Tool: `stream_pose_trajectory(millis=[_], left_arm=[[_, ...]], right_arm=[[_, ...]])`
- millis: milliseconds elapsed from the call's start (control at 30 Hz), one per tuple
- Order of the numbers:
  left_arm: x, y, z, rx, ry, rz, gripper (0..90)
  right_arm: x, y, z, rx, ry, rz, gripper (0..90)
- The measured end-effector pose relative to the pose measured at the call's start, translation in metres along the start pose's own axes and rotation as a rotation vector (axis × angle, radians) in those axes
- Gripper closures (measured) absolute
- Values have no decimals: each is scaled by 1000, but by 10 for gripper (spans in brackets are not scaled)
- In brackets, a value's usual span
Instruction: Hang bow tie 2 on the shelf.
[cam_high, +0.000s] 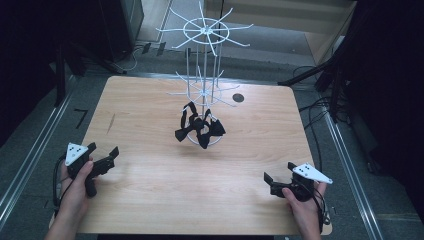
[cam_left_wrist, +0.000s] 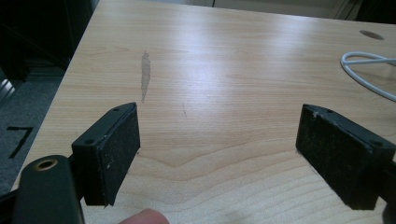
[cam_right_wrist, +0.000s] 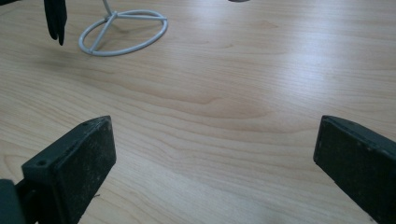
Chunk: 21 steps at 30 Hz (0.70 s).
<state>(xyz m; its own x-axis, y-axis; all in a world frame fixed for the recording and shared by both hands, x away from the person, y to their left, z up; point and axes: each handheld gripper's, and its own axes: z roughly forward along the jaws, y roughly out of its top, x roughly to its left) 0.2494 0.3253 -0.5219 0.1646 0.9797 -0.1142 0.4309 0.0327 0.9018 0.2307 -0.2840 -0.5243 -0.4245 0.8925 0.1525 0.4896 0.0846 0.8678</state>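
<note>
Setting: lab-style recording booth | Evidence: bare light-wood table (cam_high: 150, 200) standing on grey carpet, black curtains to either side of the handheld grippers, metal floor rails (cam_high: 30, 155) outside each hand, loose cables (cam_high: 315, 115) beyond the right gripper, tape mark (cam_high: 81, 118) on the floor ahead of the left gripper.

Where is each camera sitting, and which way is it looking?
High view: above the person's side, looking forward and down on the wooden table, white rack and black bow ties; both hands show, holding the left gripper and right gripper.
Left gripper view: rides the left gripper, low over the table; open jaws and a fingertip show.
Right gripper view: rides the right gripper, facing the rack's ring base; open jaws show.
Shared: the rack's base.
</note>
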Motion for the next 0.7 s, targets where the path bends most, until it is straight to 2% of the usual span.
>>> stream_pose_trajectory(millis=[200,467,700], left_arm=[[0,0,0,-3,0,-2,143],[0,0,0,-3,0,-2,143],[0,0,0,-3,0,-1,143]], right_arm=[[-7,-6,-5,12,-18,4,0],[-20,-12,-12,3,-33,40,0],[-29,-19,-18,13,-55,40,0]])
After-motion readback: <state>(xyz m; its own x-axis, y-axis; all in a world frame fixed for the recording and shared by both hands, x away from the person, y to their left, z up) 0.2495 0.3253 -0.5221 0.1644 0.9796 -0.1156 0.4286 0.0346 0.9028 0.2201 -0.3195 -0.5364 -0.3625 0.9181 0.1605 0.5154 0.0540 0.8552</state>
